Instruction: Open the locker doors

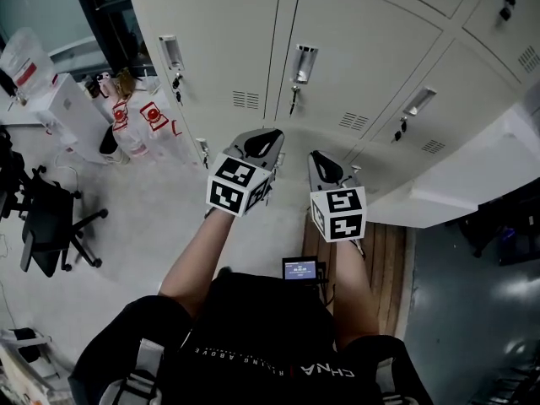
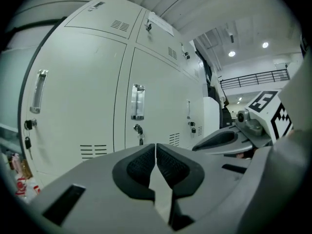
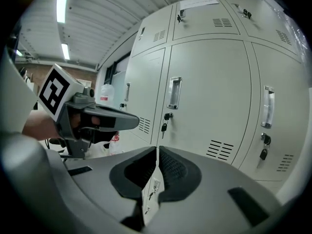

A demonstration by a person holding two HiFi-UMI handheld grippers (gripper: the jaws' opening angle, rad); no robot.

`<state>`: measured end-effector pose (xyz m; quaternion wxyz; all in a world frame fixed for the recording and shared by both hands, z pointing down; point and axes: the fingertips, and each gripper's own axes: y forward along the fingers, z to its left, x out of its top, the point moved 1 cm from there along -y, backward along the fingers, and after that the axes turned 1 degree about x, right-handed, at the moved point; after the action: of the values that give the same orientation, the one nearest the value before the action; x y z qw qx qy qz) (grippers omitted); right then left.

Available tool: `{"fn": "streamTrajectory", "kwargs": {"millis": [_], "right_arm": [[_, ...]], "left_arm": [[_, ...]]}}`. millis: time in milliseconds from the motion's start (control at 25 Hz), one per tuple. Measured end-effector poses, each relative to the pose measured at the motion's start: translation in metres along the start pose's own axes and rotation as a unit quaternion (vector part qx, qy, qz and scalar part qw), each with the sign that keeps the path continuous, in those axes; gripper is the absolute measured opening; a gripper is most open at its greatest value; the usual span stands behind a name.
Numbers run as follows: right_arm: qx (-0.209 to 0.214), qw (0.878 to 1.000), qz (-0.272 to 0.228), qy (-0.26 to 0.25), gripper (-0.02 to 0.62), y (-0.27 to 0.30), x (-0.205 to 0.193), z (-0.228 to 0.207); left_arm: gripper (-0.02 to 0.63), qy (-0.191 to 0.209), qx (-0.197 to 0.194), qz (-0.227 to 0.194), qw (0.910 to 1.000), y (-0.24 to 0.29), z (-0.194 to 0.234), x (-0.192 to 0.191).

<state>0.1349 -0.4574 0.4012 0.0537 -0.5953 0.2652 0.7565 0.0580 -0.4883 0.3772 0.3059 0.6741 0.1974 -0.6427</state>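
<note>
Locker doors, cream-coloured metal with slotted vents, fill the wall ahead, and every one in view sits shut. Far left, on the pale floor, there's a black wheeled office chair. Beside it, clear plastic bottles with red labels cluster at the foot of the lockers. Now the left gripper, grey with a black-and-white marker cube: jaws pressed together, nothing between the ribbed black pads, and it hangs in the air short of the doors, touching none. Right ahead of it is a chrome recessed handle, with a small key dangling from the lock below. Just beside comes the right gripper, same build, jaws likewise closed tip to tip and empty, also clear of the lockers. Further right, another handle marks the next closed door.
</note>
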Motion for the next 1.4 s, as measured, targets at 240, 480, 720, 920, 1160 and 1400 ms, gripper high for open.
{"fn": "streamTrajectory", "kwargs": {"millis": [240, 480, 720, 920, 1160, 1400], "right_arm": [[-0.007, 1.000, -0.008, 0.002, 0.041, -0.002, 0.004, -0.012], [-0.018, 1.000, -0.015, 0.006, 0.041, -0.010, 0.004, -0.032], [-0.027, 0.999, -0.017, 0.009, 0.041, -0.014, 0.004, -0.052], [-0.024, 0.999, -0.021, 0.008, 0.041, -0.011, 0.005, -0.054], [-0.019, 1.000, -0.020, 0.007, 0.041, -0.008, 0.005, -0.052], [-0.016, 1.000, -0.024, 0.009, 0.041, -0.007, 0.009, -0.050]], "left_arm": [[0.118, 0.016, 0.041, 0.005, 0.9990, 0.038, 0.013, 0.017], [0.133, 0.010, 0.096, -0.008, 0.9953, 0.065, 0.024, 0.026], [0.104, 0.014, 0.133, -0.008, 0.9910, 0.085, 0.032, 0.035], [0.047, 0.021, 0.144, -0.005, 0.9893, 0.090, 0.033, 0.033], [0.037, 0.092, 0.137, 0.018, 0.9862, 0.093, 0.031, 0.030], [0.038, 0.266, 0.122, 0.070, 0.9536, 0.095, 0.026, 0.029]]}}
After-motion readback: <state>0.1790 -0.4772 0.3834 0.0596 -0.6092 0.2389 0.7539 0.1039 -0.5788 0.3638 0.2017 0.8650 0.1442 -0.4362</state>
